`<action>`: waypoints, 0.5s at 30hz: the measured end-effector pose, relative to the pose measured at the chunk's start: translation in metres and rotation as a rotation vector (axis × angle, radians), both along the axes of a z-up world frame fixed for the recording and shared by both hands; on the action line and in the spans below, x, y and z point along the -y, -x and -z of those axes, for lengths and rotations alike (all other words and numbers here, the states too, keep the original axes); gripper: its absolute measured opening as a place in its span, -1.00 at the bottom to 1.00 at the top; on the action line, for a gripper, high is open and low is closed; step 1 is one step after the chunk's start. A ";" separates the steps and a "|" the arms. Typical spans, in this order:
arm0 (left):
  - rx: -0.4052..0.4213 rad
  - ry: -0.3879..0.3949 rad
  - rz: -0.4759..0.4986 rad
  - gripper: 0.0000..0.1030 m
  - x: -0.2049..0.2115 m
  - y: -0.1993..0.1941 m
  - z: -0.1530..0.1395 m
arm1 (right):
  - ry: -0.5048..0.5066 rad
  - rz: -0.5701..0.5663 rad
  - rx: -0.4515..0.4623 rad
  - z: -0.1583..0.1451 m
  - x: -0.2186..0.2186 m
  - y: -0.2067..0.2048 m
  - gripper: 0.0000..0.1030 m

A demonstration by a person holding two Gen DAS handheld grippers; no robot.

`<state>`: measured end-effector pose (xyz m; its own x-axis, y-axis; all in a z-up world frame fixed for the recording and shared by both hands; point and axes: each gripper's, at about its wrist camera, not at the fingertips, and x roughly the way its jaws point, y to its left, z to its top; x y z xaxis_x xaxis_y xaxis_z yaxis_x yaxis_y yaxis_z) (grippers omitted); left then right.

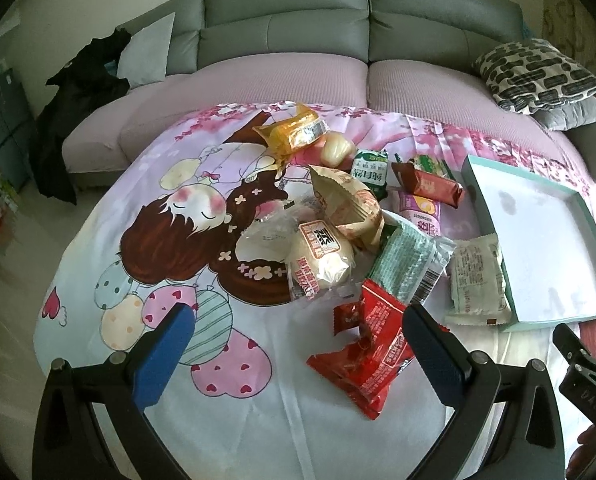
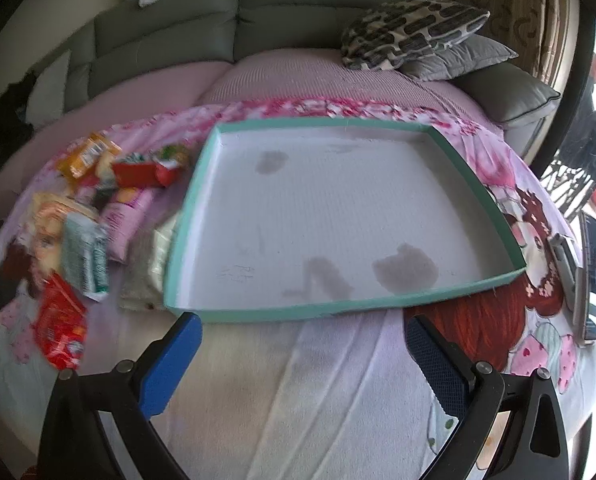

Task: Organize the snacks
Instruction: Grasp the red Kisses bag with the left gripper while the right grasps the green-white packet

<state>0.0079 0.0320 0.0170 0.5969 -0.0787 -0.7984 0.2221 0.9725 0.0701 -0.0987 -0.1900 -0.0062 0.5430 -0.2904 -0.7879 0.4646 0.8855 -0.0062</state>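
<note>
A heap of wrapped snacks lies on a cartoon-print cloth (image 1: 169, 216): a red packet (image 1: 372, 354) nearest me, a clear-wrapped bun (image 1: 318, 258), a green-white packet (image 1: 408, 264), a pale packet (image 1: 476, 280), a gold one (image 1: 293, 130) at the far side. A shallow teal-rimmed tray (image 2: 185, 216) with a white floor stands to the right of the heap, with nothing in it. My left gripper (image 1: 298, 332) is open just before the red packet, whose right corner sits by the right finger. My right gripper (image 2: 302, 334) is open in front of the tray's near rim. The red packet (image 2: 59, 330) appears blurred at left.
A grey sofa (image 1: 285, 28) with a pink seat cover runs behind the cloth. A black-and-white patterned cushion (image 2: 410, 30) lies on a grey one at the right end. Dark clothing (image 1: 85, 80) is piled on the sofa's left. The right gripper's body (image 1: 586, 360) shows at the lower right edge.
</note>
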 end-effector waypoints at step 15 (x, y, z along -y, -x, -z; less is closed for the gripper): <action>-0.079 0.094 -0.065 1.00 -0.042 -0.017 0.013 | -0.157 -0.176 0.041 -0.002 -0.057 -0.042 1.00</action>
<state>0.0246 0.0741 0.0038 0.5389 -0.1187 -0.8340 0.1597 0.9865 -0.0372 -0.0570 -0.1334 -0.0044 0.6067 -0.0637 -0.7924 0.2996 0.9416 0.1537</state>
